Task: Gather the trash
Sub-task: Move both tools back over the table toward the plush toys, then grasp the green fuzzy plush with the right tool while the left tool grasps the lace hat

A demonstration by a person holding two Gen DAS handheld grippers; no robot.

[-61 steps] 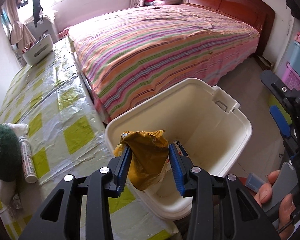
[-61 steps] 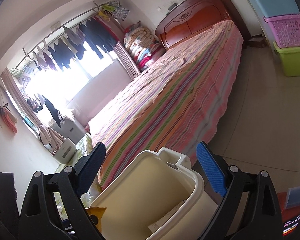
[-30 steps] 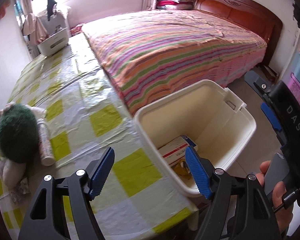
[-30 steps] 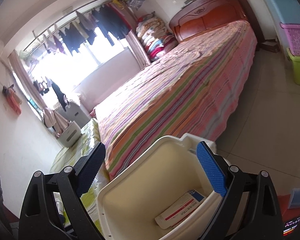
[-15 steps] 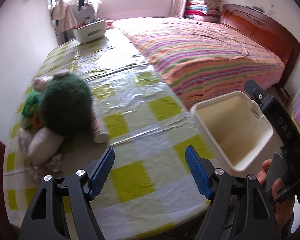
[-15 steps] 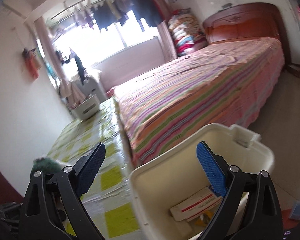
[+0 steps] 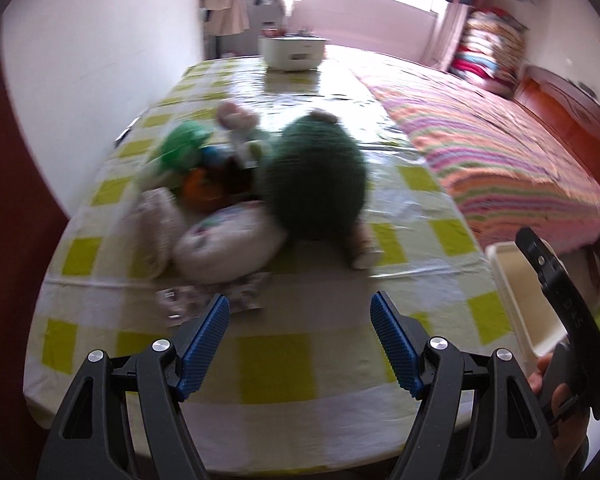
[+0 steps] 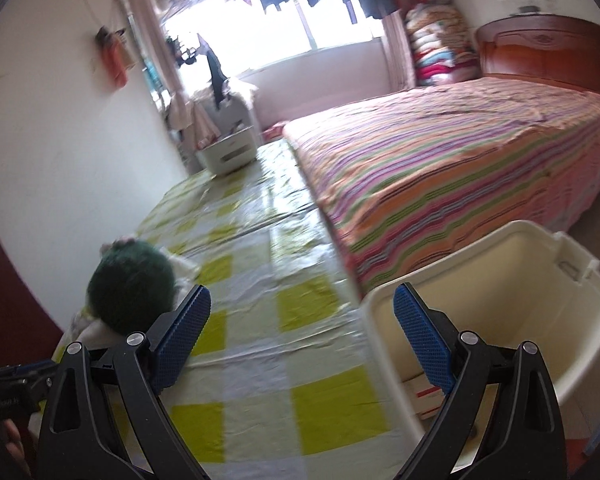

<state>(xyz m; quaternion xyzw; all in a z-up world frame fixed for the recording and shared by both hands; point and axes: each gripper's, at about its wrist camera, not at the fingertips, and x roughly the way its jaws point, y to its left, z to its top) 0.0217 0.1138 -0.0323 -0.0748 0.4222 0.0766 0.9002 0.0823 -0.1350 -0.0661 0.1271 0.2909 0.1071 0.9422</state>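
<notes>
My left gripper [image 7: 300,316] is open and empty, hovering over the near part of the checked table [image 7: 275,364]. Ahead of it lies a blurred heap: crumpled silvery wrappers [image 7: 215,300], a white bag [image 7: 227,248], a dark green fuzzy ball [image 7: 318,184], and green [image 7: 181,148] and orange scraps [image 7: 199,188]. The cream bin [image 8: 500,300] stands off the table's right edge; a white and red carton [image 8: 424,396] lies in it. My right gripper [image 8: 302,318] is open and empty, above the table beside the bin's rim. The bin's edge shows in the left wrist view [image 7: 508,296].
A striped bed [image 8: 460,168] runs along the table's right side with a wooden headboard [image 8: 548,52]. A white basket [image 7: 293,52] stands at the table's far end. A white wall [image 7: 99,60] borders the table on the left.
My left gripper let the yellow-brown wrapper go into the bin, opened, then swung left from the bin to face the heap on the table. My right gripper also turned left.
</notes>
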